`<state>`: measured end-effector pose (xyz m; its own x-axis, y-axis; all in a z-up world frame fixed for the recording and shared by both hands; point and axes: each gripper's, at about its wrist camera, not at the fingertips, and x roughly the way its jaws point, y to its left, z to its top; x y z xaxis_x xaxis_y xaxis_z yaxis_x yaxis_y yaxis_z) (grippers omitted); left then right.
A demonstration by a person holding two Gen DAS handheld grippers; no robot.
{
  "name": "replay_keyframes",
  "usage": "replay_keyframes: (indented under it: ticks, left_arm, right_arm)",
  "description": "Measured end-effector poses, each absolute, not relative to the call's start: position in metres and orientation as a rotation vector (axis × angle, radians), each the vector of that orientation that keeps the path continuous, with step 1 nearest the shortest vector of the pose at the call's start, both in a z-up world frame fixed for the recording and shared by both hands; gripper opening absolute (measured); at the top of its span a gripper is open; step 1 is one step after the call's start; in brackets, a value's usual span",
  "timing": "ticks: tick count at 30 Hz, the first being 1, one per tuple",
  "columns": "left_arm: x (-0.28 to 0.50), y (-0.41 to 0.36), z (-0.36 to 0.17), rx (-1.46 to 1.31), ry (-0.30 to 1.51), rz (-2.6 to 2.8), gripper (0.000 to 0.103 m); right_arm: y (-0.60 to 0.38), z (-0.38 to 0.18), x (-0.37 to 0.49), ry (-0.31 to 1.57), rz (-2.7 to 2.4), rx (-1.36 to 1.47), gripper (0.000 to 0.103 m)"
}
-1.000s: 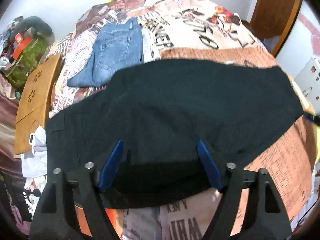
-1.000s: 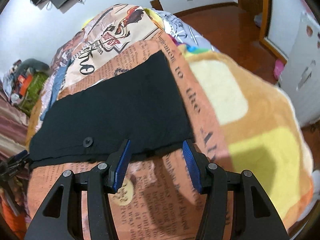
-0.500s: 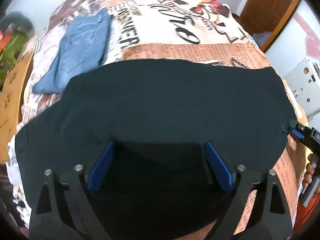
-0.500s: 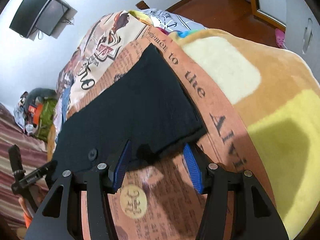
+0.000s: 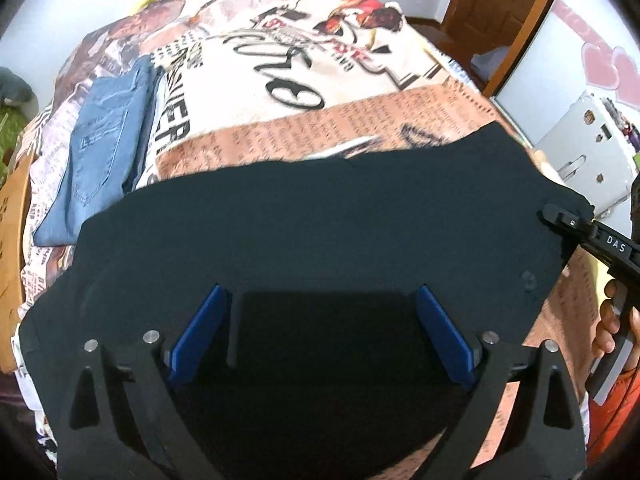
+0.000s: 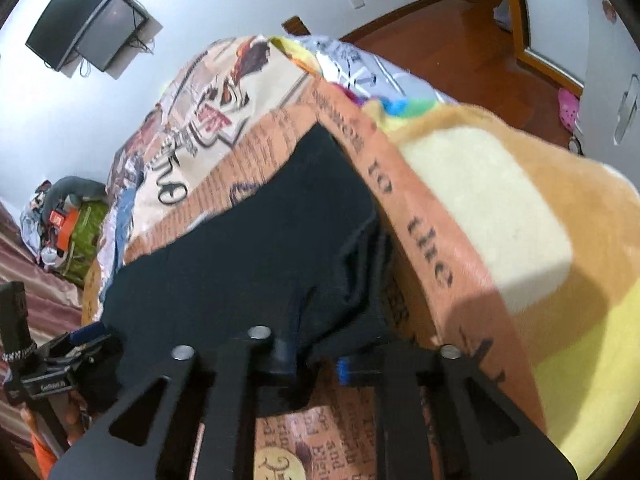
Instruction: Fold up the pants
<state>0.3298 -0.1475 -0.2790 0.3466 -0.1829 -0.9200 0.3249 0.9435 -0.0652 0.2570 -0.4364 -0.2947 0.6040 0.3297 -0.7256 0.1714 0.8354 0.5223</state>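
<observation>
Black pants (image 5: 320,240) lie spread across the patterned bedspread (image 5: 304,60). My left gripper (image 5: 320,332) is open, its blue fingers (image 5: 200,332) wide apart over the near edge of the pants. In the right wrist view the pants (image 6: 248,264) bunch up at my right gripper (image 6: 312,356), whose jaws have closed in on the cloth's near corner. The right gripper (image 5: 568,224) also shows in the left wrist view at the pants' right corner.
Folded blue jeans (image 5: 104,148) lie on the bed's far left. An orange and yellow blanket (image 6: 520,240) covers the bed's right side. A cluttered pile (image 6: 68,216) sits at the left, a wall TV (image 6: 88,16) above, a white cabinet (image 5: 588,152) at right.
My right gripper moved onto the pants' corner and closed on it, bunching the cloth. My left gripper moved forward over the pants' near edge, still open.
</observation>
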Motion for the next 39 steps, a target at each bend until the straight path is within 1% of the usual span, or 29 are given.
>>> replay_keyframes:
  ticks: [6,12,20,26,30,34,39]
  left_arm:
    - [0.323,-0.142,-0.250,0.107,1.097,-0.323,0.097]
    - [0.311,-0.115,-0.222,0.069,1.021,-0.281,0.097]
    - [0.290,-0.065,-0.194,0.021,0.934,-0.217,0.097]
    - [0.271,-0.025,-0.177,-0.010,0.864,-0.175,0.097]
    - [0.257,0.003,-0.170,-0.037,0.828,-0.148,0.097]
    - [0.244,0.033,-0.167,-0.063,0.804,-0.105,0.097]
    - [0.236,0.072,-0.171,-0.129,0.810,-0.041,0.097]
  right_arm:
    - [-0.434,-0.259,0.253,0.837,0.144,0.606,0.009]
    - [-0.414,-0.221,0.249,0.752,0.195,0.578,0.009]
    - [-0.368,-0.172,0.258,0.661,0.285,0.539,0.009]
    - [-0.315,-0.139,0.272,0.619,0.376,0.466,0.009]
    - [-0.277,-0.129,0.280,0.620,0.453,0.425,0.009]
    - [-0.235,-0.131,0.289,0.660,0.528,0.393,0.009]
    - [-0.172,-0.158,0.298,0.781,0.626,0.314,0.009]
